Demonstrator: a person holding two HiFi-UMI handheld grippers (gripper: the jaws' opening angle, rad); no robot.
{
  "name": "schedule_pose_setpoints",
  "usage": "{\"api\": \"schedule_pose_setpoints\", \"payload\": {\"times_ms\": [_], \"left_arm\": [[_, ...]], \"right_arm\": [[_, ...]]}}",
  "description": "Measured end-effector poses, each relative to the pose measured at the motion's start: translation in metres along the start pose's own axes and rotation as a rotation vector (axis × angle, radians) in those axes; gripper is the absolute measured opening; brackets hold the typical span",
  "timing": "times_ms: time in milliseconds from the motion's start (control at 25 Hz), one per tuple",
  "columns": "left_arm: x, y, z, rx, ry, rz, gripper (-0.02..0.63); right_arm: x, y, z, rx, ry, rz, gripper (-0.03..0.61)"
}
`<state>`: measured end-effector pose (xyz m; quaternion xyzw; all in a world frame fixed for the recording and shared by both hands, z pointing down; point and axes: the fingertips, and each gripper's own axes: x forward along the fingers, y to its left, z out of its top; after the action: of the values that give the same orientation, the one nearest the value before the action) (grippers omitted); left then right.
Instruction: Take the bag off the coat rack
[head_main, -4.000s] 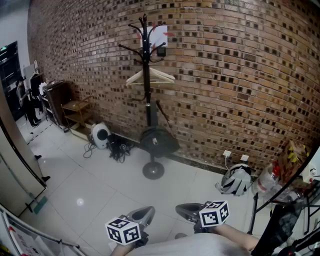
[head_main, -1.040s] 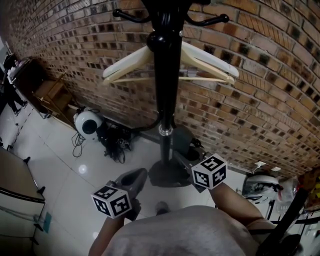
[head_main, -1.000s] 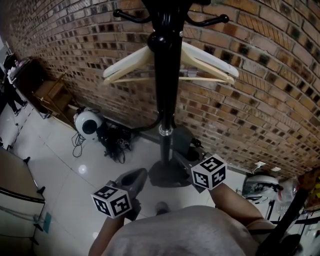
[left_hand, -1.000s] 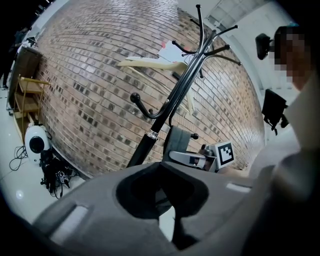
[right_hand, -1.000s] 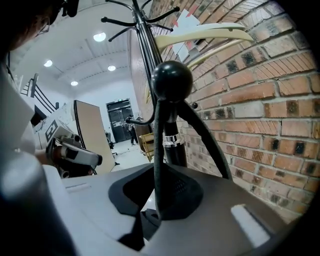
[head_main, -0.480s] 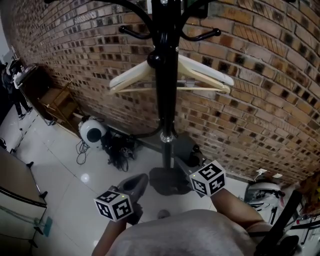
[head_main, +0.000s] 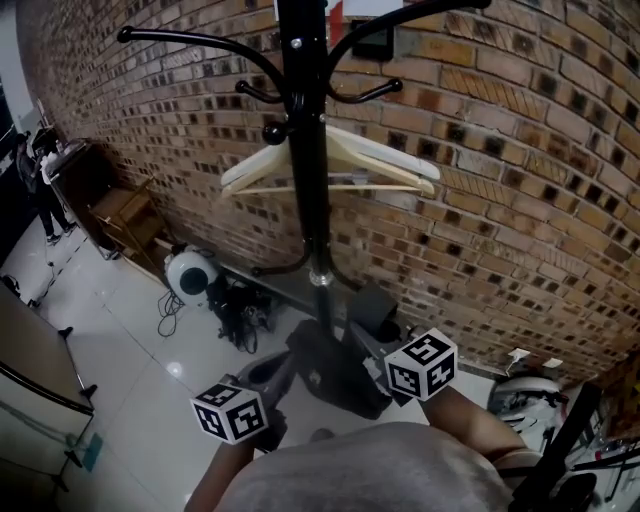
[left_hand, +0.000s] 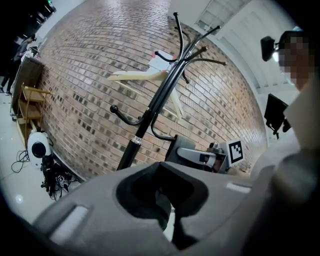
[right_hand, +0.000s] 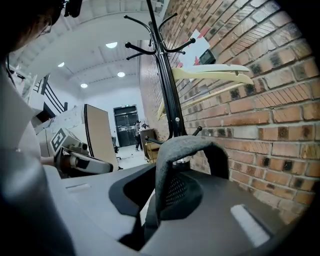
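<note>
The black coat rack stands against the brick wall with a pale wooden hanger on it. The dark bag hangs low by the pole, between my two grippers. My right gripper is shut on the bag's grey strap, which loops up out of the jaws in front of the pole. Whether the strap still rests on a hook is hidden. My left gripper is just left of the bag, shut and empty. In the left gripper view the rack and the bag show beyond it.
A brick wall runs right behind the rack. A white round appliance and tangled cables lie on the floor at the left, with a wooden shelf further left. A helmet lies at the right.
The head view has tilted upward, so the rack's top hooks now show. The dark bag has risen and covers the pole's foot between the grippers. Both grippers stay close to it.
</note>
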<state>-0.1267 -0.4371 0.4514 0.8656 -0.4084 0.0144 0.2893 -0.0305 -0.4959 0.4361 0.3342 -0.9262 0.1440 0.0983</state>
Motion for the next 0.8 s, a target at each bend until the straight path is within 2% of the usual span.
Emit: {"api": "schedule_pose_setpoints", "payload": {"times_ms": [200,440,600,800], "left_arm": [[-0.017,-0.036,-0.035,-0.005,0.016,0.047,0.002],[-0.043,-0.07,-0.105,-0.083,0.067,0.12,0.002],[-0.054,-0.088,-0.141,-0.112,0.083,0.122,0.002],[-0.055,-0.108,-0.162,-0.105,0.082,0.082,0.002]], "right_arm": [[-0.036,0.012,-0.023,0.033,-0.002,0.04,0.019],[-0.077,0.019,-0.078,0.084,0.061,0.052,0.02],[-0.111,0.032,-0.123,0.113,0.122,0.048,0.02],[-0.158,0.049,-0.15,0.131,0.123,0.021,0.02]]}}
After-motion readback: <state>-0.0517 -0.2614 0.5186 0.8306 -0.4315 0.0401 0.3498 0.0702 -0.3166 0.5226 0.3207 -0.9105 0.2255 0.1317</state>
